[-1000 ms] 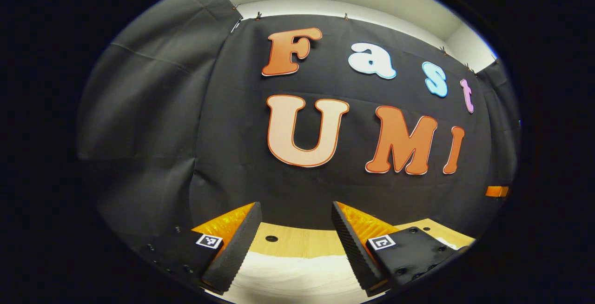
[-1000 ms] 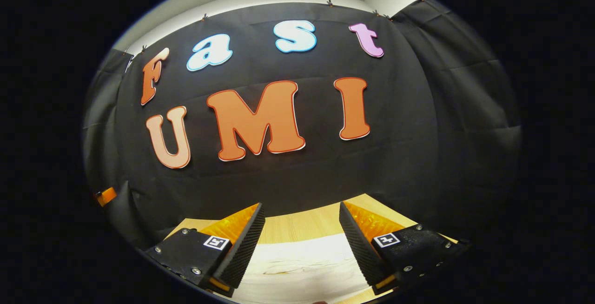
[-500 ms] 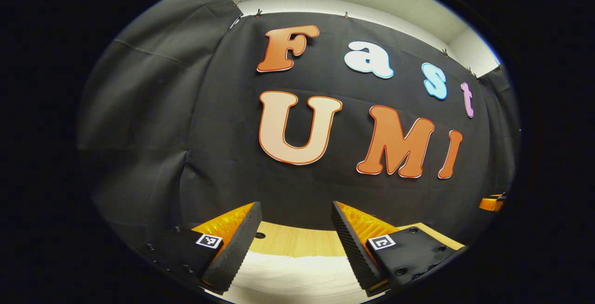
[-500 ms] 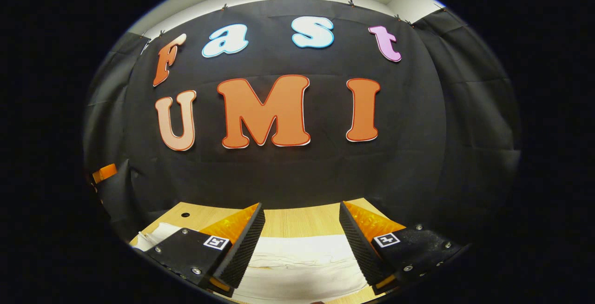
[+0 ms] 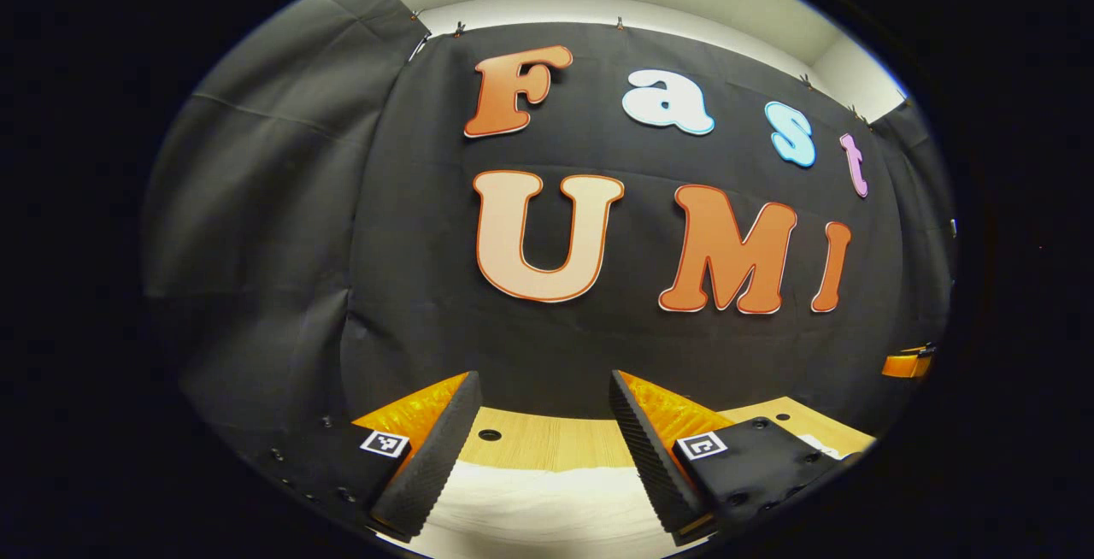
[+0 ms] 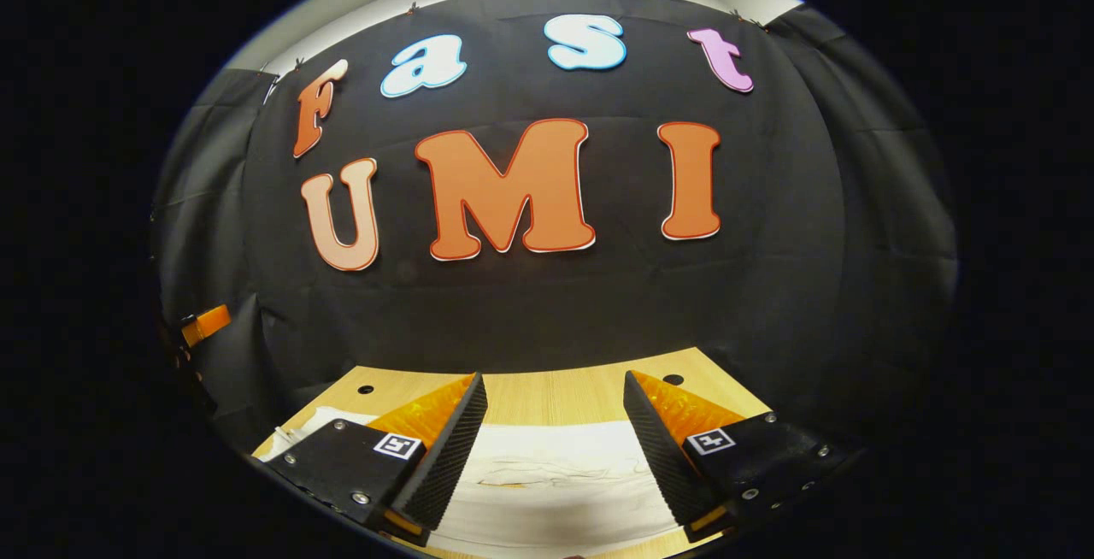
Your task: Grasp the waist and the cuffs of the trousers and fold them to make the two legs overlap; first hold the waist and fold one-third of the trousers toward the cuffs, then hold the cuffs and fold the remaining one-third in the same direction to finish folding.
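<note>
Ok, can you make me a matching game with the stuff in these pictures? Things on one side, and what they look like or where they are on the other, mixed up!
Things:
1. trousers
2. table
3. left claw
4. booth wall

Descriptions:
A. black cloth, standing at the back
B. open, holding nothing
C. white, lying flat
D. light wood with small round holes

Pairs: 1-C, 2-D, 3-B, 4-A
</note>
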`<state>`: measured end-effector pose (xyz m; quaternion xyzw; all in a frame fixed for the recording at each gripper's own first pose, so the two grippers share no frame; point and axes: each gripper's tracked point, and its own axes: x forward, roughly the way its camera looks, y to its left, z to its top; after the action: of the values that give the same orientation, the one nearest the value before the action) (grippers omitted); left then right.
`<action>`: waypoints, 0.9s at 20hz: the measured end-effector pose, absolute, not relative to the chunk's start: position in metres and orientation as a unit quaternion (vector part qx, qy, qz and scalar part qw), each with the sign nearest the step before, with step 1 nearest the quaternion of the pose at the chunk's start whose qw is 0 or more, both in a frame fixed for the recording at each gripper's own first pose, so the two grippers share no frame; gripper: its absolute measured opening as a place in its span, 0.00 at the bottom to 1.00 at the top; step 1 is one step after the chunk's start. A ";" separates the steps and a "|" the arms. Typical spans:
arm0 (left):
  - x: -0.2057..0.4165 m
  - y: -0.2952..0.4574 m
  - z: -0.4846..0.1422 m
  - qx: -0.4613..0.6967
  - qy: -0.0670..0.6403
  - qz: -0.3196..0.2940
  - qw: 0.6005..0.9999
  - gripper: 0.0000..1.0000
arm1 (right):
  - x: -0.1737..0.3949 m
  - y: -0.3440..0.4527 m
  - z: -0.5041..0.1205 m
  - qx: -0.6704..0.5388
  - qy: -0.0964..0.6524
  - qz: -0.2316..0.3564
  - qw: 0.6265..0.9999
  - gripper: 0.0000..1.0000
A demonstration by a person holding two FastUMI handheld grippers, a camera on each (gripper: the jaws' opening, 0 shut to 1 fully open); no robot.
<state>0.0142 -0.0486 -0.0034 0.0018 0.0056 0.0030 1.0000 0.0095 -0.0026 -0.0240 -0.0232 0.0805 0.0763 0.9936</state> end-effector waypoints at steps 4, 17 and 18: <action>0.017 -0.044 -0.010 0.005 0.013 0.002 1.000 0.98 | 0.009 -0.017 -0.051 0.042 0.130 0.058 0.989 0.97; 0.032 -0.016 -0.030 0.001 0.034 0.017 0.999 0.98 | -0.045 -0.111 -0.220 0.248 0.390 -0.096 0.882 0.98; 0.033 -0.013 -0.034 0.004 0.036 0.021 0.999 0.98 | -0.048 -0.115 -0.229 0.278 0.399 -0.110 0.867 0.99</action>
<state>0.0333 -0.0129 -0.0342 0.0042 0.0364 0.0207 0.9991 -0.0485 -0.1154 -0.2286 0.2778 0.3989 -0.1097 0.8670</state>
